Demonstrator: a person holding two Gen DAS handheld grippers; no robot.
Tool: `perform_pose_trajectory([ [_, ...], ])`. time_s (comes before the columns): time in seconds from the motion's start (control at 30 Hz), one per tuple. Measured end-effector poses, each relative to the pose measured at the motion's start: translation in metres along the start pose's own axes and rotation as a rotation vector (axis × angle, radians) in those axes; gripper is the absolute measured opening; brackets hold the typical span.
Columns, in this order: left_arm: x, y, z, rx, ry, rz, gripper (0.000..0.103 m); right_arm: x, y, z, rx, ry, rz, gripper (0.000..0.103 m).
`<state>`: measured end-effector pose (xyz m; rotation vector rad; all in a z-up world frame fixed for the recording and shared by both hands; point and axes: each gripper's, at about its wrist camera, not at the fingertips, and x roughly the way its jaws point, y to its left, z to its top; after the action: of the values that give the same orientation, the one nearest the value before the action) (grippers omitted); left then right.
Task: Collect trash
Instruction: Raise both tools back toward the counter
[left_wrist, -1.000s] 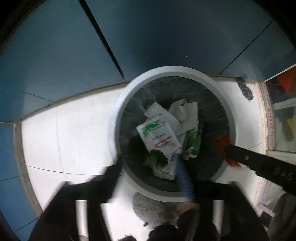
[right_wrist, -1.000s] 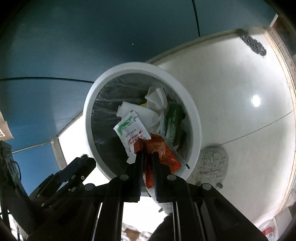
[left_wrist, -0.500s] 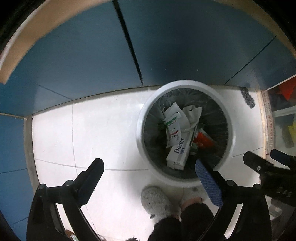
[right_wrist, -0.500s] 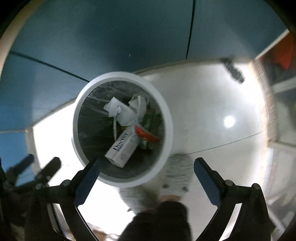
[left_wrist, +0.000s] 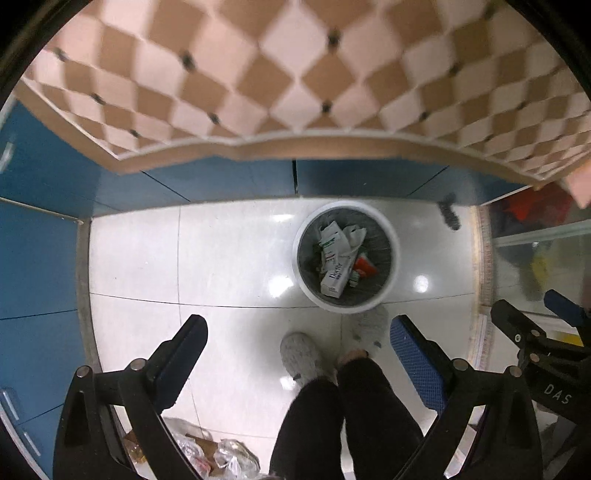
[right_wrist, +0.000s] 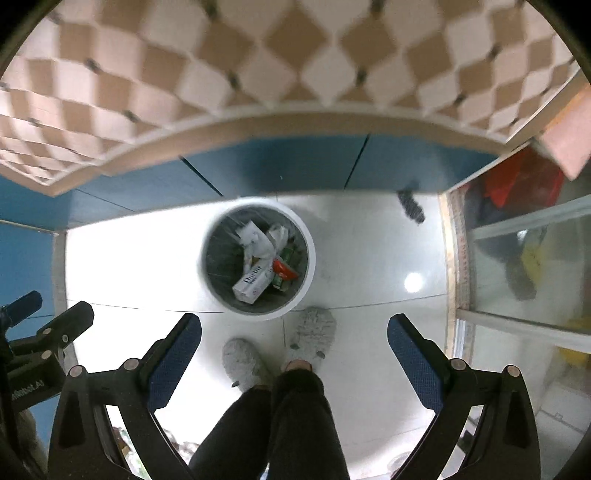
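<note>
A round white trash bin (left_wrist: 394, 254) (right_wrist: 309, 258) stands on the pale floor far below both grippers. Inside it lie a white carton (left_wrist: 335, 277) (right_wrist: 252, 283), crumpled white paper (left_wrist: 351, 236) (right_wrist: 258, 243), a red-orange wrapper (left_wrist: 364, 265) (right_wrist: 282, 269) and green packets. My left gripper (left_wrist: 297, 330) points straight down, open and empty, high above the floor. My right gripper (right_wrist: 293, 326) is likewise open and empty, pointing down. The right gripper also shows at the right edge of the left wrist view (left_wrist: 532, 317), and the left gripper at the left edge of the right wrist view (right_wrist: 48, 314).
A checkered countertop (left_wrist: 295, 74) (right_wrist: 258, 62) juts out over blue cabinet doors (left_wrist: 221, 181). A person's dark trouser legs (left_wrist: 332, 424) and grey slippers (left_wrist: 299, 354) (right_wrist: 314, 332) stand beside the bin. A bag of rubbish (left_wrist: 207, 454) lies on the floor. A glass-fronted shelf (right_wrist: 524, 258) is at right.
The right gripper opened and let the red-orange wrapper drop into the bin. Both grippers rose high above the bin, bringing the countertop into view.
</note>
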<state>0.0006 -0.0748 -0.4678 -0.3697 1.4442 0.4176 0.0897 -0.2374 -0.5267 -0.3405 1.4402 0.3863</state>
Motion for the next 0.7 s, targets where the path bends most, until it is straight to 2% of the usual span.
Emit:
perform_pose_trajectory([
  [0.2, -0.095, 0.005, -0.012, -0.006, -0.048, -0.04, 0.101, -0.123, 0.011, -0.012, -0.003, -0.038, 0.027, 0.102],
  [0.37, -0.159, 0.008, -0.006, -0.005, -0.096, -0.047, 0.101, -0.2, 0.015, -0.019, 0.026, -0.062, 0.093, 0.102],
  [0.47, -0.197, 0.005, 0.018, 0.006, -0.188, -0.011, 0.101, -0.24, 0.011, -0.009, 0.061, -0.094, 0.152, 0.102],
  [0.53, -0.217, 0.005, 0.042, -0.001, -0.248, 0.004, 0.101, -0.266, 0.007, 0.007, 0.079, -0.153, 0.178, 0.102],
  [0.63, -0.237, 0.008, 0.076, -0.041, -0.318, 0.031, 0.101, -0.3, -0.007, 0.046, 0.112, -0.239, 0.196, 0.102],
  [0.7, -0.241, 0.01, 0.103, -0.066, -0.338, 0.038, 0.101, -0.314, -0.013, 0.071, 0.116, -0.279, 0.178, 0.102],
])
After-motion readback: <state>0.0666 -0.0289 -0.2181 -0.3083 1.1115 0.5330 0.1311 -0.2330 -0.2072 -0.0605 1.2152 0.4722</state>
